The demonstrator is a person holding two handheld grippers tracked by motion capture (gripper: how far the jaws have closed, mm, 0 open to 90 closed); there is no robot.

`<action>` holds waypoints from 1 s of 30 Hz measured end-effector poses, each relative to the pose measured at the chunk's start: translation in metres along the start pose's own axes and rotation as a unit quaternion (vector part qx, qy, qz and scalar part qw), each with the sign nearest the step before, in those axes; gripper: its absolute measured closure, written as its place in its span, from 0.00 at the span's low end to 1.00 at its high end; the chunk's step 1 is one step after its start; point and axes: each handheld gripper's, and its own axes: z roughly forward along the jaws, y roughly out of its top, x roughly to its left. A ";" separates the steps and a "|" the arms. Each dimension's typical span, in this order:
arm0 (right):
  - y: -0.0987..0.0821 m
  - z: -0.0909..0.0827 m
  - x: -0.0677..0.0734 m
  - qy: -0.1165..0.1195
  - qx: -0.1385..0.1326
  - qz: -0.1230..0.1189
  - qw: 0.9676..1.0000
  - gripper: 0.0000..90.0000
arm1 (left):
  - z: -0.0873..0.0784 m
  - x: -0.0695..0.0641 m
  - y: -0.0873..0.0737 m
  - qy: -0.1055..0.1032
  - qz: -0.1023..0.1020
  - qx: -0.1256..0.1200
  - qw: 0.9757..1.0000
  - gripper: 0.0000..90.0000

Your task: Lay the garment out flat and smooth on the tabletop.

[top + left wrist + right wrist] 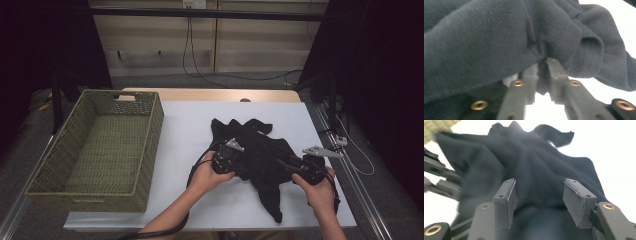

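At the far left of the high view a woven green basket sits on the white table top, its long side running away from the person, with a cut-out handle in the far wall. Its right wall stands well apart from the dark cloth.

Right of the basket, the person's left hand comes in from the bottom edge and holds the left gripper against the left edge of a crumpled black garment. In the left gripper view the two jaws have come together on a fold of the garment: a pinch of dark fabric is caught between the pads, and the cloth bunches up and over them, with stitched seams visible to the right.

The garment lies in the middle of the table, a little right of centre, rumpled, with pointed ends toward the far edge and a narrow strip trailing toward the near edge.

On its right side the right hand holds the right gripper, pointed leftward over the cloth. In the right gripper view its jaws stand apart, the pads clear of the garment, which spreads out beyond and between them; nothing is gripped there
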 end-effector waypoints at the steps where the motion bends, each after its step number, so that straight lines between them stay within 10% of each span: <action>1: -0.003 0.003 -0.002 -0.002 0.016 -0.009 1.000 0.50 | 0.001 0.000 0.000 -0.001 -0.003 0.004 1.000 0.94; 7: -0.016 0.018 -0.006 0.019 0.071 -0.045 0.996 0.54 | -0.012 0.002 0.002 -0.010 -0.019 0.013 1.000 0.98; 12: -0.014 0.019 -0.008 0.033 0.072 -0.053 0.995 1.00 | -0.036 0.005 0.002 -0.021 -0.031 0.000 0.999 0.99; 22: -0.007 0.028 -0.041 -0.029 0.070 -0.043 0.996 1.00 | -0.086 0.018 -0.010 -0.010 -0.067 -0.034 0.997 0.99; 30: 0.001 0.032 -0.017 0.014 0.079 -0.087 0.993 0.70 | -0.095 0.021 -0.015 0.001 -0.075 -0.037 0.996 0.99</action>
